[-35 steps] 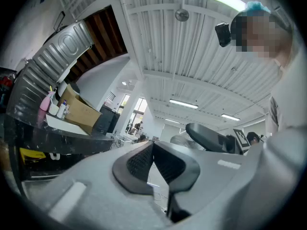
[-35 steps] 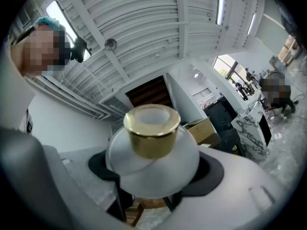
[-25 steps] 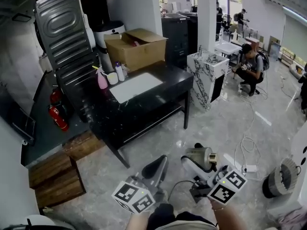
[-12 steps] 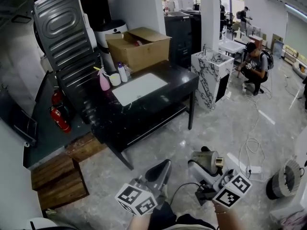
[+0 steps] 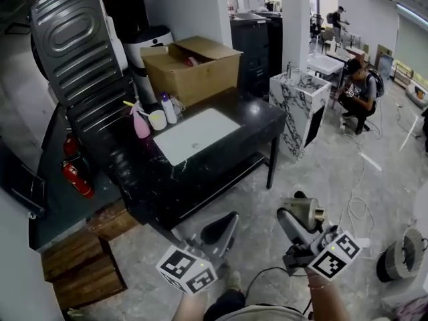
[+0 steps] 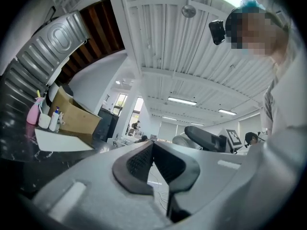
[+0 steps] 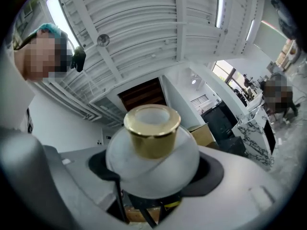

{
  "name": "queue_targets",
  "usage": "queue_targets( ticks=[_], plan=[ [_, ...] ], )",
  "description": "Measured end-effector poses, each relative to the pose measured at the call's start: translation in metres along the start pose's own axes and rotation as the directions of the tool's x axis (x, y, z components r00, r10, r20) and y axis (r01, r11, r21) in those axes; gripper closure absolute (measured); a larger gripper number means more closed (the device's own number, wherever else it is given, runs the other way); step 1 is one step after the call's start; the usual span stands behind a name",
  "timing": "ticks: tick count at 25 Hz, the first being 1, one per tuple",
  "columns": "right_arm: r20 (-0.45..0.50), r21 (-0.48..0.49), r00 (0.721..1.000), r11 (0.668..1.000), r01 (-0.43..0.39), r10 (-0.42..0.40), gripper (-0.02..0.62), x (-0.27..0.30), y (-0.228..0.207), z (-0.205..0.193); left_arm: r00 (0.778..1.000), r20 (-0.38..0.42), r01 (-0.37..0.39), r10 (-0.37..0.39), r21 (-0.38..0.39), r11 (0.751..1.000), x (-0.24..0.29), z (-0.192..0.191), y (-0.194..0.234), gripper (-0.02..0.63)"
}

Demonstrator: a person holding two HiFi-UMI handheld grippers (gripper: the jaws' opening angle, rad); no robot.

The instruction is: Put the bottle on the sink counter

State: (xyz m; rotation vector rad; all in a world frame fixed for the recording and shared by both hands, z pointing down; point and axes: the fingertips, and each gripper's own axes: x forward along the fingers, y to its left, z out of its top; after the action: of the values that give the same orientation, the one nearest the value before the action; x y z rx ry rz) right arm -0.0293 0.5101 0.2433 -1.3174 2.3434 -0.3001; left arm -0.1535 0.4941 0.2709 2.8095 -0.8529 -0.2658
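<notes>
A round frosted-white bottle with a gold collar sits between the jaws of my right gripper, which is shut on it. In the head view that bottle hangs over the floor at the lower right, with the right gripper behind it. My left gripper is at the lower middle, its dark pads pressed together with nothing between them. The black sink counter with a white basin stands ahead, up and to the left of both grippers.
On the counter's far side stand a pink spray bottle, a white cup, a small white bottle and a cardboard box. A marble-patterned stand is to the right, a crouching person beyond it. Cables lie on the floor.
Both grippers have moved forward toward the counter, which now looks nearer and larger. The bottle has stayed in the right gripper; the left jaws have stayed together.
</notes>
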Motion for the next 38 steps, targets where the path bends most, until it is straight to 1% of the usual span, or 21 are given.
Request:
queue_targets(
  ticks=[2, 4, 7, 11, 14, 16, 18, 22, 25, 29, 33, 38],
  plan=[
    [-0.005, -0.006, 1.0, 1.0, 0.015, -0.015, 0.255, 0.027, -0.01, 0.001, 1.0, 0.006, 0.012, -0.012, 0.004, 1.0, 0.012, 0.008, 0.024, 0.6],
    [0.01, -0.011, 0.999, 0.999, 0.037, -0.037, 0.256, 0.051, -0.019, 0.0, 0.999, -0.002, 0.032, -0.032, 0.004, 0.999, 0.024, 0.014, 0.046, 0.6],
    [0.042, -0.007, 0.997, 0.997, 0.071, -0.071, 0.255, 0.079, -0.033, -0.004, 0.998, -0.006, 0.061, -0.061, 0.003, 0.998, 0.04, 0.02, 0.075, 0.6],
    [0.044, -0.009, 0.994, 0.995, 0.1, -0.1, 0.255, 0.112, -0.044, -0.012, 0.996, -0.015, 0.087, -0.087, -0.017, 0.996, 0.053, 0.023, 0.109, 0.6],
    [0.035, -0.014, 0.994, 0.995, 0.102, -0.102, 0.255, 0.13, -0.05, -0.02, 0.993, -0.027, 0.114, -0.115, -0.044, 0.993, 0.063, 0.015, 0.125, 0.6],
    [0.007, -0.025, 0.995, 0.995, 0.099, -0.099, 0.255, 0.142, -0.055, -0.028, 0.991, -0.036, 0.128, -0.131, -0.068, 0.989, 0.069, 0.007, 0.133, 0.6],
    [-0.023, -0.041, 0.993, 0.993, 0.114, -0.115, 0.255, 0.151, -0.062, -0.034, 0.99, -0.045, 0.128, -0.133, -0.09, 0.988, 0.075, 0.003, 0.14, 0.6],
    [-0.037, -0.033, 0.99, 0.991, 0.131, -0.132, 0.255, 0.162, -0.076, -0.034, 0.989, -0.057, 0.131, -0.136, -0.072, 0.989, 0.09, 0.006, 0.154, 0.6],
    [-0.042, -0.035, 0.991, 0.991, 0.129, -0.13, 0.256, 0.176, -0.09, -0.033, 0.989, -0.059, 0.132, -0.137, -0.083, 0.988, 0.105, 0.007, 0.167, 0.6],
    [-0.05, -0.04, 0.993, 0.994, 0.102, -0.104, 0.255, 0.205, -0.118, -0.033, 0.991, -0.065, 0.112, -0.116, -0.074, 0.991, 0.133, 0.004, 0.192, 0.6],
    [-0.065, -0.028, 0.994, 0.996, 0.083, -0.085, 0.255, 0.234, -0.157, -0.028, 0.992, -0.075, 0.093, -0.099, -0.08, 0.992, 0.174, -0.001, 0.216, 0.6],
    [-0.079, -0.028, 0.994, 0.997, 0.07, -0.072, 0.255, 0.266, -0.216, -0.007, 0.989, -0.087, 0.117, -0.122, -0.062, 0.991, 0.241, -0.006, 0.229, 0.6]
  ],
)
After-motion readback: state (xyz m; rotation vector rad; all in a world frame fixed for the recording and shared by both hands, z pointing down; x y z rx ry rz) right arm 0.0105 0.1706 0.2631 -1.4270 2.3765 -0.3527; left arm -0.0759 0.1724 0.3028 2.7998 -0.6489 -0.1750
